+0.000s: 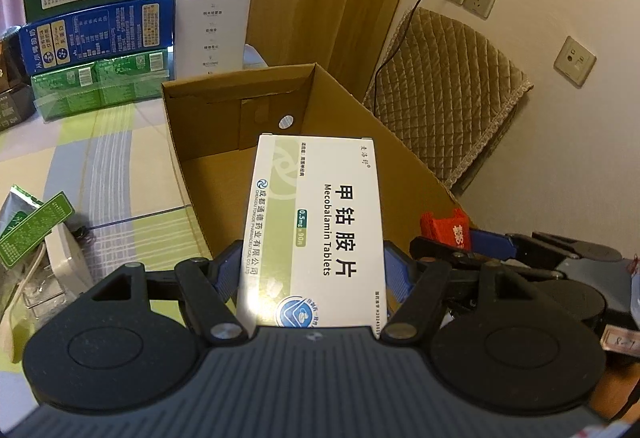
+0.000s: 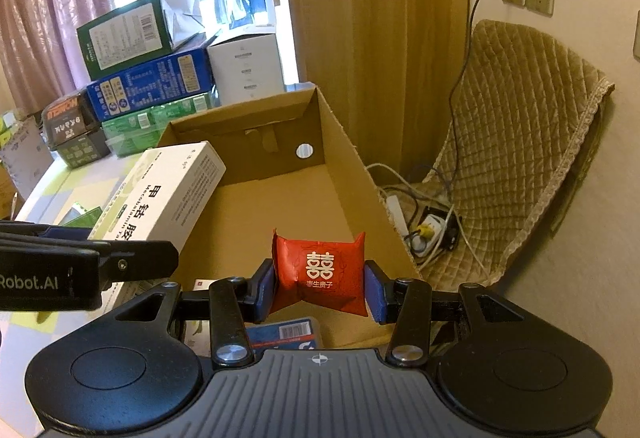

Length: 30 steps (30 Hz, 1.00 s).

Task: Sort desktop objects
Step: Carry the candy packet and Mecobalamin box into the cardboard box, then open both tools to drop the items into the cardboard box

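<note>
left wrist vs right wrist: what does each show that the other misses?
Only the left wrist view: the medicine box label face-on, clamped in the left gripper, and a third wall plate.
Only the right wrist view: the floor power strip behind the carton, and a blue barcoded box inside it.
Both: the open cardboard carton, the red packet in the right gripper, the stacked boxes.

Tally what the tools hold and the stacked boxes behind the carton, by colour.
White, held: 1, tablet box in left tool
Red, held: 1, packet in right tool
Dark green: 1
Blue: 1
Light green: 1
White, stacked: 1
Total: 6
</note>
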Each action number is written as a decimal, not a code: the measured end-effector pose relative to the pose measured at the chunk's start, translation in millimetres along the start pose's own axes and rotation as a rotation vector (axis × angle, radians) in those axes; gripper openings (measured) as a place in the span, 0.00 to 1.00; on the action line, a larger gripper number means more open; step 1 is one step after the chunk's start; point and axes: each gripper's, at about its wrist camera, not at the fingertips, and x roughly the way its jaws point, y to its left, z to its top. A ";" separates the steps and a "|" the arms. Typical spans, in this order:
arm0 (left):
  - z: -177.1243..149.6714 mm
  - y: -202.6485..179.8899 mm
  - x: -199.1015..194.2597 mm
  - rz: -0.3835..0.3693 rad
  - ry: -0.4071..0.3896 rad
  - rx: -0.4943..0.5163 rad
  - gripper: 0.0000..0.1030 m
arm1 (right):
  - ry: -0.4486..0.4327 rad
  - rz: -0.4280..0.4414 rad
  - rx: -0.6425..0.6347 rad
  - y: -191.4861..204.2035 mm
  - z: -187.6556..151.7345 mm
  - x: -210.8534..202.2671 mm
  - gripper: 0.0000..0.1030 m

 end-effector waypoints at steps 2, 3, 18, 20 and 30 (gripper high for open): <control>1.6 1.9 3.1 -0.004 0.000 -0.012 0.65 | -0.001 -0.003 0.004 -1.2 0.5 1.7 0.42; 1.8 2.7 4.9 -0.008 0.001 -0.018 0.65 | 0.000 -0.005 0.005 -1.8 0.8 2.6 0.42; -15.3 31.8 -25.2 0.040 -0.038 -0.068 0.71 | -0.009 0.022 0.006 6.9 1.0 2.3 0.42; -19.0 37.1 -30.3 0.050 -0.040 -0.079 0.71 | -0.027 0.037 0.012 9.3 2.3 0.7 0.56; -37.0 57.7 -55.8 0.086 -0.046 -0.102 0.72 | -0.055 0.051 0.049 15.4 -2.1 -17.7 0.70</control>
